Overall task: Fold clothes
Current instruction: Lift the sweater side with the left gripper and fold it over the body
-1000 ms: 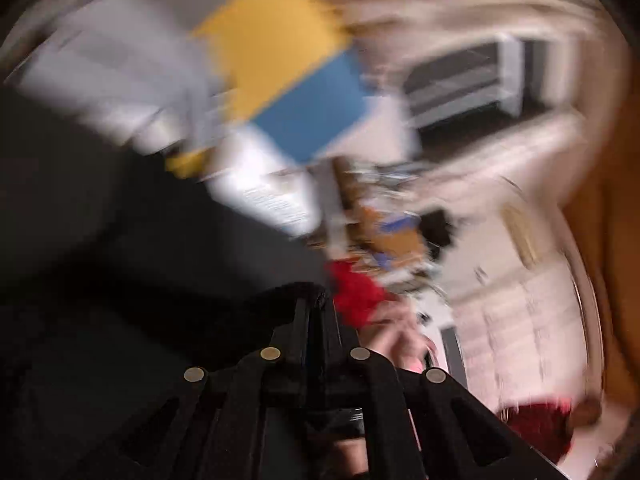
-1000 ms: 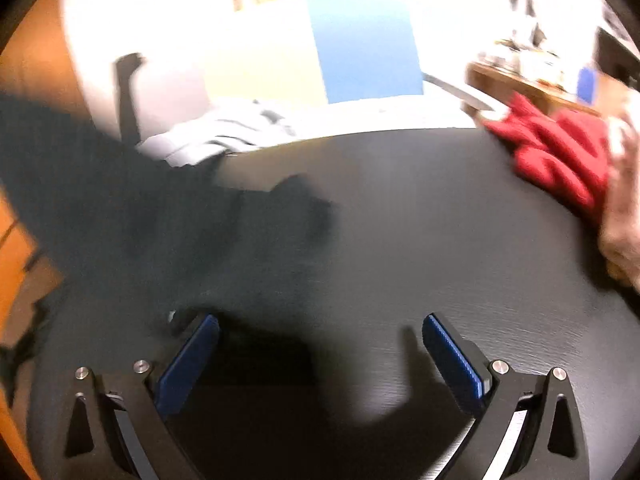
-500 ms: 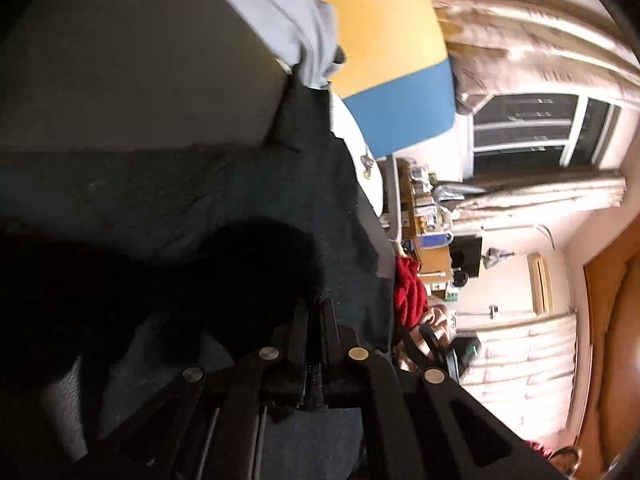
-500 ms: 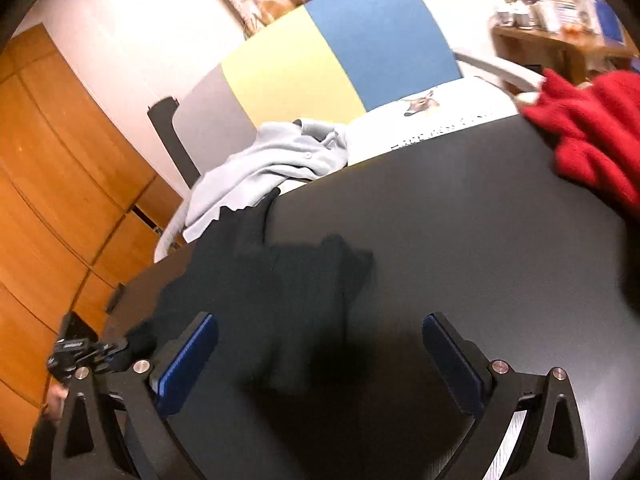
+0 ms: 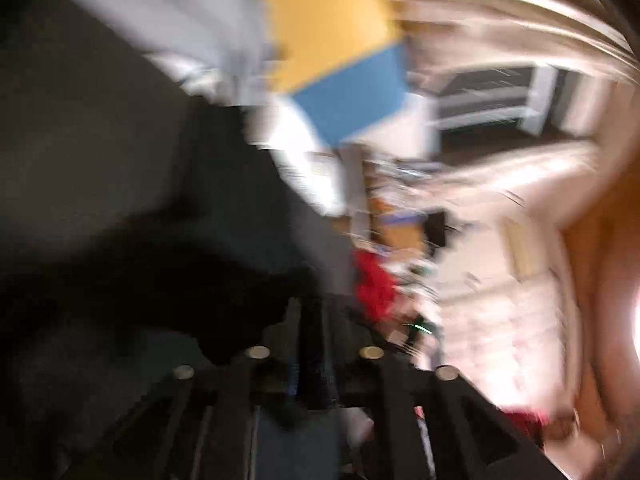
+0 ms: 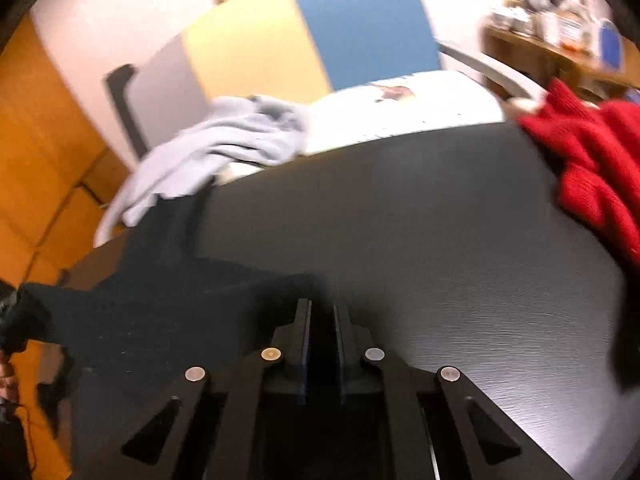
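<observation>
Black cloth (image 6: 160, 312): it lies spread on the near left part of the dark table (image 6: 420, 220); one thin strip of it runs up to the far left edge; its left end hangs off the table's side
Right gripper (image 6: 320, 316): its two jaws are pulled in close, with only a thin gap; the edge of the black cloth lies right at its tips; I cannot tell for sure if cloth is pinched in there
Left gripper (image 5: 310, 320): this view is very blurry; its jaws are opening, but the gap is small; dark cloth (image 5: 180, 280) sits at and between its tips; I cannot tell if it is pressed tight
Grey cloth (image 6: 216, 152): a soft heap at the far left edge of the table; it touches the thin black strip
Red cloth (image 6: 592, 168): bunched on the far right side of the table; well apart from the black one
White sheet (image 6: 400, 116): lies past the far edge of the table, next to the grey heap
Chair (image 6: 300, 36): grey, yellow and blue back; stands behind the table
Wood wall (image 6: 36, 152): orange panels on the left
</observation>
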A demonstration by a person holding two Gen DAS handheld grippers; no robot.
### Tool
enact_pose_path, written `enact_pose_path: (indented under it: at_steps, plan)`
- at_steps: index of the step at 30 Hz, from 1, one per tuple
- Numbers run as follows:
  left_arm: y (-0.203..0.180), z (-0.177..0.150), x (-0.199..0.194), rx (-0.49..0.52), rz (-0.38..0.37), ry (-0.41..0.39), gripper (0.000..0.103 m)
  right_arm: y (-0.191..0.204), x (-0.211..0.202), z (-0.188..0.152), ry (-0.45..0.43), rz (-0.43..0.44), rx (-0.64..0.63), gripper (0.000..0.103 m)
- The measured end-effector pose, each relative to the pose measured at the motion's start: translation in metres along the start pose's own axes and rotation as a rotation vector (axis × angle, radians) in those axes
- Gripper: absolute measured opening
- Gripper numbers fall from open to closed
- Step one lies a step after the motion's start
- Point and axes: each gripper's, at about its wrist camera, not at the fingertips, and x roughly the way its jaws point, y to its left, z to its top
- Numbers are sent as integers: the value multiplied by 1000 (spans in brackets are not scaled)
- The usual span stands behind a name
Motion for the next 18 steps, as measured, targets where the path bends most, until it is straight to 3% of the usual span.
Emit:
enact_pose_path:
  at_steps: [1, 4, 5, 6, 8, 10, 12, 15, 18]
  plan:
    - [15, 2, 4, -43, 38, 3, 17, -9, 1, 0, -3, 2, 27, 11]
    - [50, -4, 0, -142, 15, -12, 21, -28, 1, -3, -18, 68, 106, 17]
    - [53, -6, -5, -139, -1, -33, 24, -32, 0, -5, -23, 121, 132, 26]
    - [57, -9, -11, -135, -16, -53, 26, -33, 0, -6, -19, 180, 149, 45]
    - [63, -14, -19, -130, -20, -81, 37, -31, 1, -7, -9, 284, 166, 72]
    - [60, -19, -26, -100, -1, -98, 40, -21, 10, 0, 11, 333, 157, 78]
    - [44, -29, -33, -18, 79, -137, 40, -9, 21, 6, 52, 347, 140, 78]
    - [-1, -54, -37, 254, 243, -177, 43, 9, 39, 11, 111, 319, 91, 78]
    - [-41, -83, 1, 502, 460, -146, 49, 22, 52, 15, 133, 299, 50, 79]
